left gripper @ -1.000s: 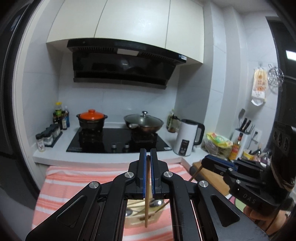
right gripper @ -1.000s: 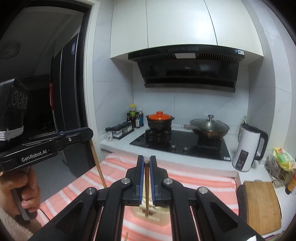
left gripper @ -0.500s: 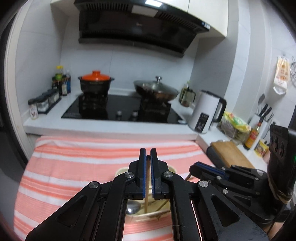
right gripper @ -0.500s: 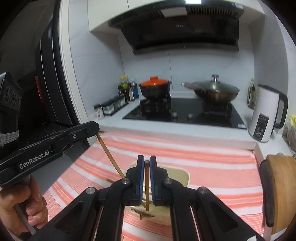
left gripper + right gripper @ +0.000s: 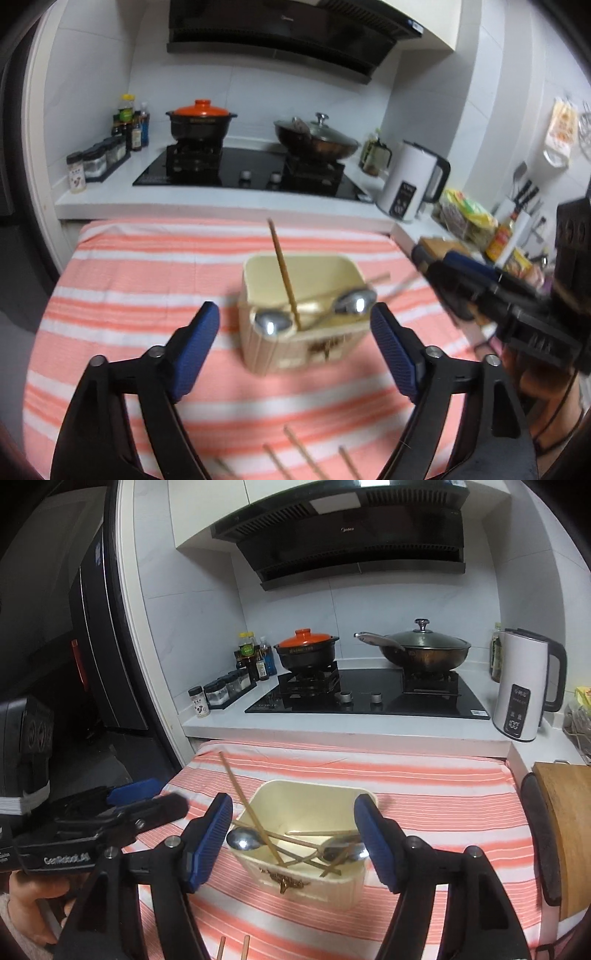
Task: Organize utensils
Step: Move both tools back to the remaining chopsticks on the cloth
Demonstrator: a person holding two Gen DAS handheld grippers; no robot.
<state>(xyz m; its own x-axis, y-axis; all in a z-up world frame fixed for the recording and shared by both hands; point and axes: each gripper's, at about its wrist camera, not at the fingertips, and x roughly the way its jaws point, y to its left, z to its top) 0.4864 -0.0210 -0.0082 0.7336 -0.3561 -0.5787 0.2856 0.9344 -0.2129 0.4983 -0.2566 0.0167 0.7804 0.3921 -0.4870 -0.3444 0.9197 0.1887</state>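
A cream utensil bin point(image 5: 258, 354) point(image 5: 332, 890) stands on the striped cloth. It holds two metal spoons point(image 5: 271, 325) point(image 5: 243, 840) and several wooden chopsticks point(image 5: 295, 843). One chopstick point(image 5: 282, 273) point(image 5: 240, 797) leans upright out of it. My left gripper point(image 5: 295, 332) hangs just above the bin's near rim, its jaws opening wide with nothing pressed between the blue pads. My right gripper point(image 5: 291, 834) is also opening over the bin, its pads touching nothing. Each gripper shows in the other's view: the right gripper point(image 5: 480, 295) beside the bin, the left gripper point(image 5: 110, 812) held by a hand point(image 5: 22, 897).
Loose chopsticks point(image 5: 303, 454) point(image 5: 232, 949) lie on the cloth near me. Behind the cloth is a counter with a black hob point(image 5: 369, 698), an orange-lidded pot point(image 5: 306, 650), a lidded wok point(image 5: 424, 650) and spice jars point(image 5: 221, 694). A white kettle point(image 5: 524, 686) and a wooden board point(image 5: 569, 830) stand to the right.
Both grippers came down toward the bin and opened. Each let go of the chopstick it held; those chopsticks now sit in the bin.
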